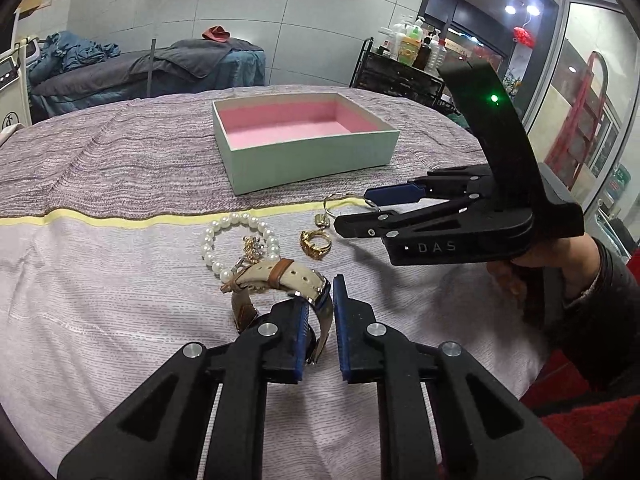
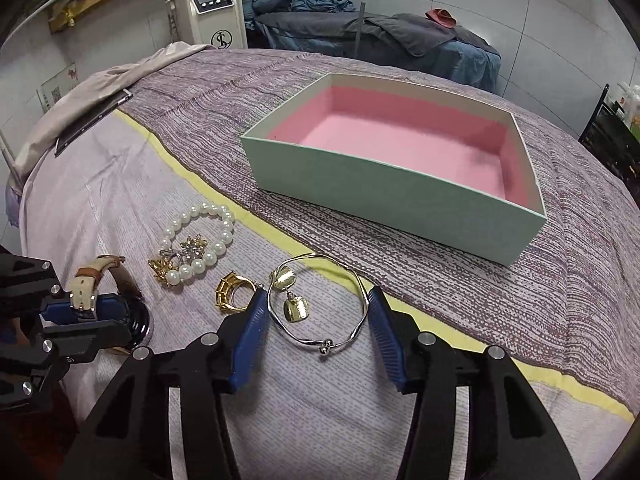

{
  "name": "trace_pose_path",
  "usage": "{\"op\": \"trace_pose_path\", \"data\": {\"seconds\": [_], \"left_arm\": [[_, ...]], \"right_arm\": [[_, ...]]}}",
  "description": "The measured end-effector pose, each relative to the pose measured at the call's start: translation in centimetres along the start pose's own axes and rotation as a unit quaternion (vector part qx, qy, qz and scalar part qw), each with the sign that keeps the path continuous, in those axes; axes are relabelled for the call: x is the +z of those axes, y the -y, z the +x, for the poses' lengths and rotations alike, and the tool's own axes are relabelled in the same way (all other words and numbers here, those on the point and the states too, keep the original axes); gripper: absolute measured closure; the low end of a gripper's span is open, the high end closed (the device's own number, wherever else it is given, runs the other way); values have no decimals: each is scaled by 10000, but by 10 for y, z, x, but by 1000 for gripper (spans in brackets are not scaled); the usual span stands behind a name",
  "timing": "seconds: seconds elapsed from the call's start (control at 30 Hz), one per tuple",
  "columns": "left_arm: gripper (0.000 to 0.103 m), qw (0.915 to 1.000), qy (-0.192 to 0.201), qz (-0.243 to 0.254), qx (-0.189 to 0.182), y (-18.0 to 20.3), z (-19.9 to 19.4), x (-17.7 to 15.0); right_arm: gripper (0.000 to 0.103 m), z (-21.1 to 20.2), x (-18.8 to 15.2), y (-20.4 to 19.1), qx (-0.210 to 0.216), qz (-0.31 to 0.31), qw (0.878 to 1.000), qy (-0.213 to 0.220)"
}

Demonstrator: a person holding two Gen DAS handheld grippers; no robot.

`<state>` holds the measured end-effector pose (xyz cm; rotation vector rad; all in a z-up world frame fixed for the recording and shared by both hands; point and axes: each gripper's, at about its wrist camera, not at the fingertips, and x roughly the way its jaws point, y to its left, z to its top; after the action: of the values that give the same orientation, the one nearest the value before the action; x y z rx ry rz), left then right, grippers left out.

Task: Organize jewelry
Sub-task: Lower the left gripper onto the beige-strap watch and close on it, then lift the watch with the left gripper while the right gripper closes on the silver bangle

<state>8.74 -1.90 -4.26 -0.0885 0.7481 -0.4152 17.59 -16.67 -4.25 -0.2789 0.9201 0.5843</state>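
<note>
A watch (image 1: 280, 274) with a cream and tan strap stands between my left gripper's (image 1: 322, 304) blue pads, which are shut on its case; the right wrist view shows that grip (image 2: 86, 314) at far left. My right gripper (image 2: 316, 308) straddles a thin silver bangle (image 2: 326, 347) lying on the bedspread, and its pads meet the bangle's two sides. Gold charms (image 2: 296, 308) lie inside the bangle. A pearl bracelet (image 2: 200, 240), sparkly brooches (image 2: 192, 250) and a gold ring (image 2: 234, 292) lie between the grippers. Beyond them stands a mint box (image 2: 380, 196) with a bare pink lining.
Everything lies on a purple bedspread with a yellow stripe (image 2: 192, 176). A dark flat tablet (image 2: 94, 120) rests at its far left edge. Behind are a white machine (image 2: 208, 4), a massage bed (image 1: 140, 72) and a cart of bottles (image 1: 404, 68). A hand (image 1: 540, 268) holds the right gripper.
</note>
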Motion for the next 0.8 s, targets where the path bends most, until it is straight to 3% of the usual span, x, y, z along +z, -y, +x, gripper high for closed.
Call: {"op": "trace_pose_path", "data": {"seconds": [0.2, 0.37, 0.63, 0.7, 0.77, 0.8], "left_arm": [[91, 9998, 119, 96, -106, 1, -8, 11], [91, 9992, 217, 334, -9, 7, -9, 19], [90, 9996, 205, 172, 70, 3, -14, 15], [80, 9996, 217, 170, 94, 3, -16, 13], [42, 9996, 226, 142, 108, 4, -18, 10], [37, 9996, 226, 105, 132, 4, -18, 9]], "right_arm": [[53, -18, -2, 2, 273, 245, 9991, 212], [53, -26, -3, 0, 251, 169, 9990, 323], [53, -23, -11, 14, 223, 441, 9984, 282], [53, -25, -12, 14, 241, 468, 9981, 311], [53, -26, -12, 14, 244, 474, 9980, 335], [53, -26, -12, 14, 245, 474, 9980, 337]]}}
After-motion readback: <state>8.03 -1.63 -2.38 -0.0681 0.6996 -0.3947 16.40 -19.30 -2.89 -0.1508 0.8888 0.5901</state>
